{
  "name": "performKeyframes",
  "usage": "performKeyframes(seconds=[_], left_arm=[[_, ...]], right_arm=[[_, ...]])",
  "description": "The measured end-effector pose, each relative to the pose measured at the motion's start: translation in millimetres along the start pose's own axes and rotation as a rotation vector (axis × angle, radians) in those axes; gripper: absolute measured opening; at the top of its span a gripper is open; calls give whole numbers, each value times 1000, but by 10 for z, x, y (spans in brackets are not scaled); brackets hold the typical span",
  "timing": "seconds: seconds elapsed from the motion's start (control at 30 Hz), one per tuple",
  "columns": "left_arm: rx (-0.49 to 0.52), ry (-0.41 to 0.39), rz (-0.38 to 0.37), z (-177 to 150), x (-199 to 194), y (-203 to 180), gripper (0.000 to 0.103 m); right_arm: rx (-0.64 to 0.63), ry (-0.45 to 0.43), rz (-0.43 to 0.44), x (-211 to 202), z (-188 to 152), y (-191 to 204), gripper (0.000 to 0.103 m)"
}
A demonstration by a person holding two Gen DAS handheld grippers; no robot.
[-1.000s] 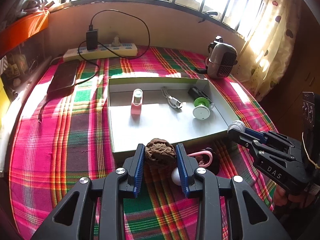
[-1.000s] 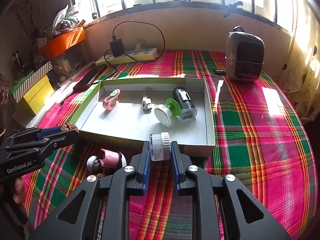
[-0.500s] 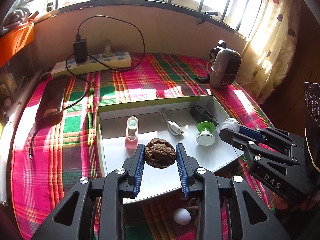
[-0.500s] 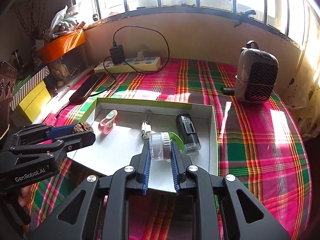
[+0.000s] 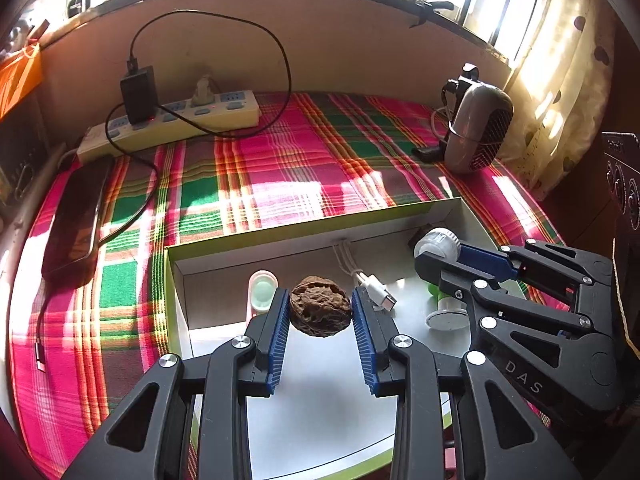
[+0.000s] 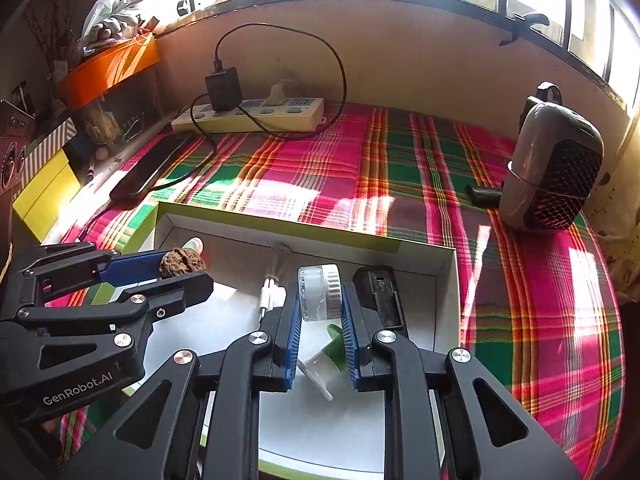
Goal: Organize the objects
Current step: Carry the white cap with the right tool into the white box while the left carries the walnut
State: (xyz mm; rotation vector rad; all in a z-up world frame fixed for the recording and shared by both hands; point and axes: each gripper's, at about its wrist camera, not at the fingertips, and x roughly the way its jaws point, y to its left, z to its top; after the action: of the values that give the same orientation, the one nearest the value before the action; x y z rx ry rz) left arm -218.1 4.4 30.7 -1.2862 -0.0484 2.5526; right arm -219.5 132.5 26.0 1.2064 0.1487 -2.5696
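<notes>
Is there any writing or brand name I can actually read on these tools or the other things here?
"GenRobot.AI" in pale letters on the side of the left gripper, which holds a walnut.
"DAS" on the body of the right gripper, which holds a small clear jar.
Marks on the power strip and charger: too small to read.
Print on the boxes at the left edge: blurred, unreadable.

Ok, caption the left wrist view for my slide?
Left gripper holds a walnut above the white tray; right gripper carries a small jar.

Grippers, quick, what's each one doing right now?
Left gripper: closed on the walnut.
Right gripper: closed on the small clear jar.
</notes>
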Motion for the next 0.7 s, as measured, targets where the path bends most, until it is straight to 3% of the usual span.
performKeyframes(seconds=[0.7], left_arm=[[43,29,49,57,253,-13,29]], right_arm=[[-33,42,20,301,65,-16,20]])
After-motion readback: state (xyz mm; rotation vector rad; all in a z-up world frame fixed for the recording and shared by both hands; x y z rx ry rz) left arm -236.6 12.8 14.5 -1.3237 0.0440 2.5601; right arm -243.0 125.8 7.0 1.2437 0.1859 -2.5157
